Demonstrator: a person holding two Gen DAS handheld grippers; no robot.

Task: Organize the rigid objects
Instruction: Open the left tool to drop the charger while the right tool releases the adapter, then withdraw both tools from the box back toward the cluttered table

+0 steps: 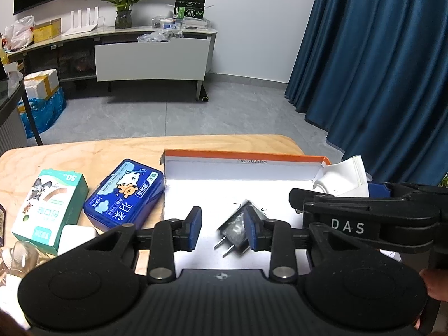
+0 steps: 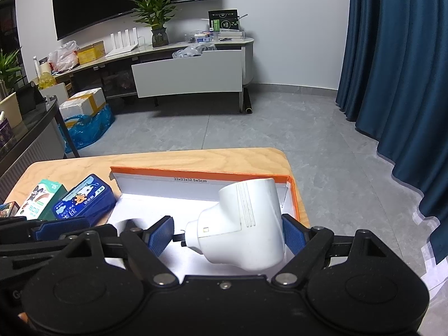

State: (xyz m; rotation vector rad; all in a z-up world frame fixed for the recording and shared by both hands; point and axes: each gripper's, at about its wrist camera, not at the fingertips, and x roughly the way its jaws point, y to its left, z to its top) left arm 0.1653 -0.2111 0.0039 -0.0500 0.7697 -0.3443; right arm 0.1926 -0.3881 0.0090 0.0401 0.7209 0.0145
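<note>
My right hand-held gripper stands spread around the white adapter over the orange-rimmed box; I should lower it flat, clear of the black plug beneath my spread left hand-held gripper.

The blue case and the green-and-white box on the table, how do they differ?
The blue case is a flat plastic tin with rounded corners and a cartoon lid; the green-and-white box is taller, square-edged cardboard. The case lies nearer the orange-rimmed box, the green one further left. Both rest on the wooden table, outside that box.
</note>
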